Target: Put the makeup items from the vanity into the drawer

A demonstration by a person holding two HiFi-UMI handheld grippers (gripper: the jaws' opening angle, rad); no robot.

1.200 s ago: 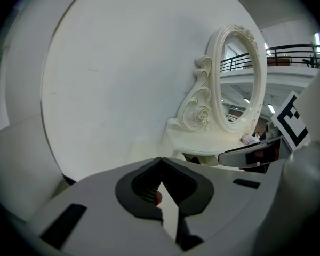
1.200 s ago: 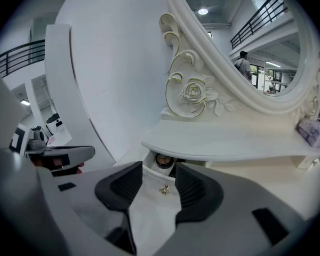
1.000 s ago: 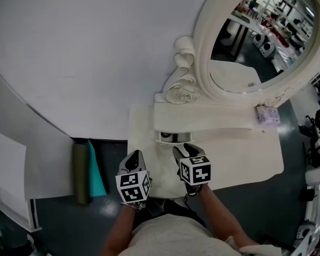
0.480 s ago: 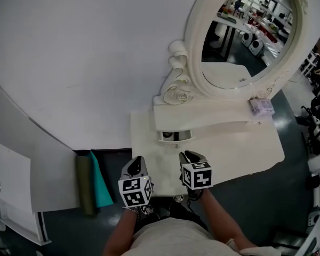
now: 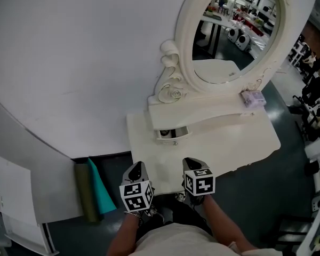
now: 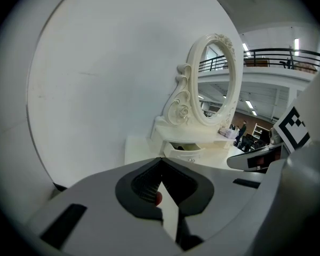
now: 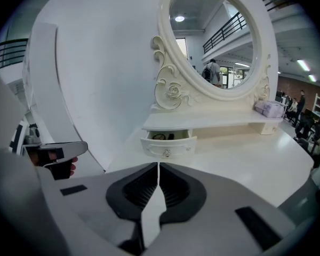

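Your left gripper (image 5: pixel 137 167) and right gripper (image 5: pixel 191 162) now sit farther from the drawer (image 5: pixel 172 133), at the vanity's (image 5: pixel 245 143) near edge, jaws together, empty.

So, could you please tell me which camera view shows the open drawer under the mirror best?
The right gripper view: the drawer faces it, pulled open, with dark items visible inside. The head view shows it small from above; the left gripper view shows it small and farther off.
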